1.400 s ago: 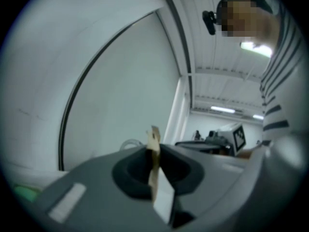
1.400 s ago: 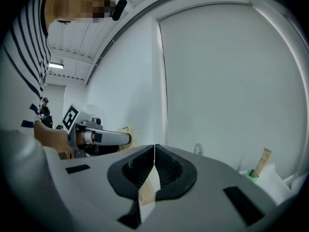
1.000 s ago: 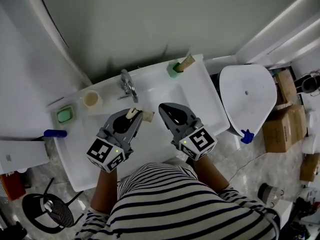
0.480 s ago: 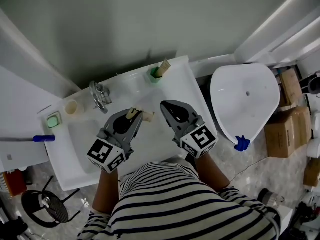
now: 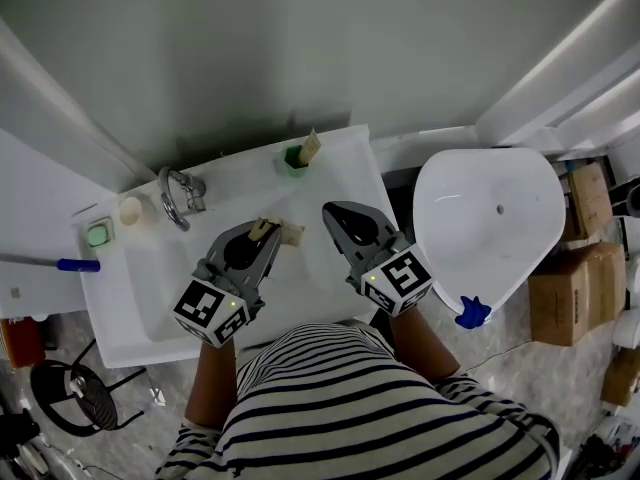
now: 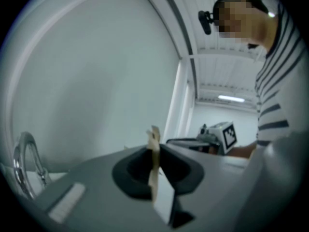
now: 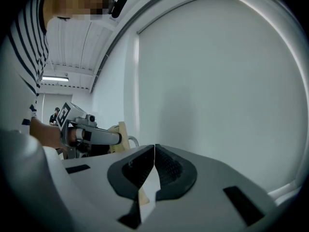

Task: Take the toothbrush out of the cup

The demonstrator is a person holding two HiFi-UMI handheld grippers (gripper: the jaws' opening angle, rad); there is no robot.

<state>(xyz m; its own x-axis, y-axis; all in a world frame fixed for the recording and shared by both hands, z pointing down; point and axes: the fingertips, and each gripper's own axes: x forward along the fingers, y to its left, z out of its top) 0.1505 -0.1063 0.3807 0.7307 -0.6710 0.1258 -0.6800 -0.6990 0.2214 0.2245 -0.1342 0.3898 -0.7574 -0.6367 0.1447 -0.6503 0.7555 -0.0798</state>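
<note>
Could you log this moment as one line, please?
left gripper: shut on tan stick | right gripper: shut, empty | green cup: on sink, another stick inside

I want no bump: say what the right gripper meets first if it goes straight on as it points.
The right gripper would probably meet the grey wall first; its own view shows nothing nearer. From above, the green cup lies roughly in line, but height is unclear.

The left gripper [image 5: 268, 230] and right gripper [image 5: 331, 211] are held side by side ahead of the torso. They are pointed forward and nearly level, with the marker cubes facing up. The left jaws are found clamped on a thin beige stick [image 5: 291, 233], which is gripped crosswise at the tips. The right jaws are pressed together with nothing between them. Both forearms are extended forward.
</note>
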